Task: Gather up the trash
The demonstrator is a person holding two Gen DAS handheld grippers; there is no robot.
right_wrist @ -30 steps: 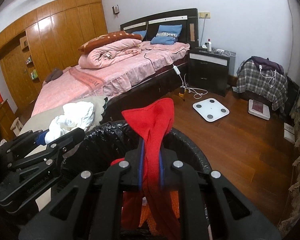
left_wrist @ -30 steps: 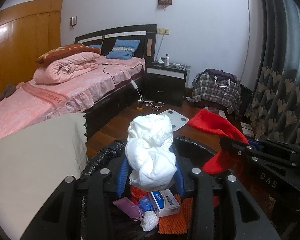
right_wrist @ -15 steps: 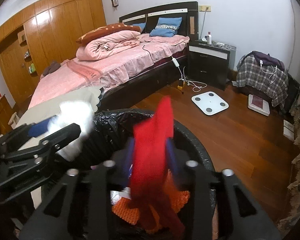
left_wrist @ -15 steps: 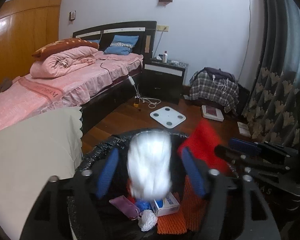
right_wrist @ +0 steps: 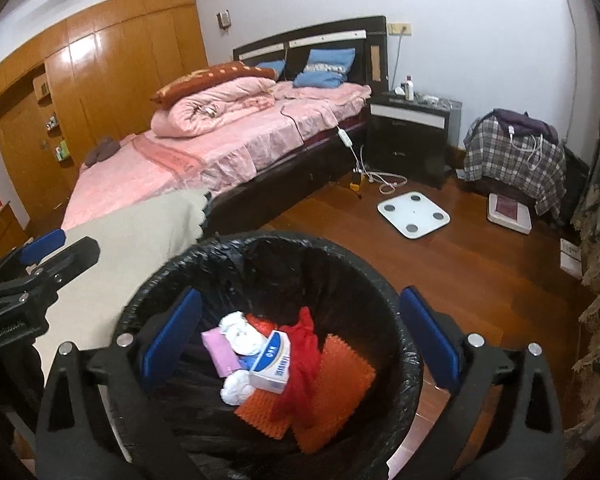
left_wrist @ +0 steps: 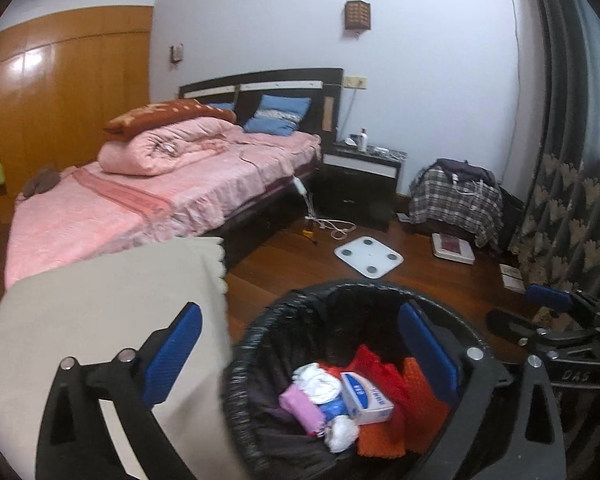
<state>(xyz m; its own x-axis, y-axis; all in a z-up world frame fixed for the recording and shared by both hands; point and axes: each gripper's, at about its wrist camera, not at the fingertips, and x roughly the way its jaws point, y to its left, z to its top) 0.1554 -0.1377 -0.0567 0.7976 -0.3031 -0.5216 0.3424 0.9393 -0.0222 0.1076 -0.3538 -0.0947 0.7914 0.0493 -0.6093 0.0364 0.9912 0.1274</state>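
Bedroom floor of dark red-brown wood fills the right of both views, and on it, at lower centre, stands a round trash bin lined with a black bag. Inside lie a crumpled white cloth, a red cloth, a white-and-blue box, a pink packet, a white wad of paper and an orange textured mat, all touching in one heap.

Above the bin, the right gripper is spread wide and holds nothing, its blue pads flanking the opening. At the left wrist view's lower centre the left gripper is likewise wide and empty.

Just left of the bin sits a beige cloth-covered surface. Farther back are a pink-covered bed, a dark nightstand and a white bathroom scale.
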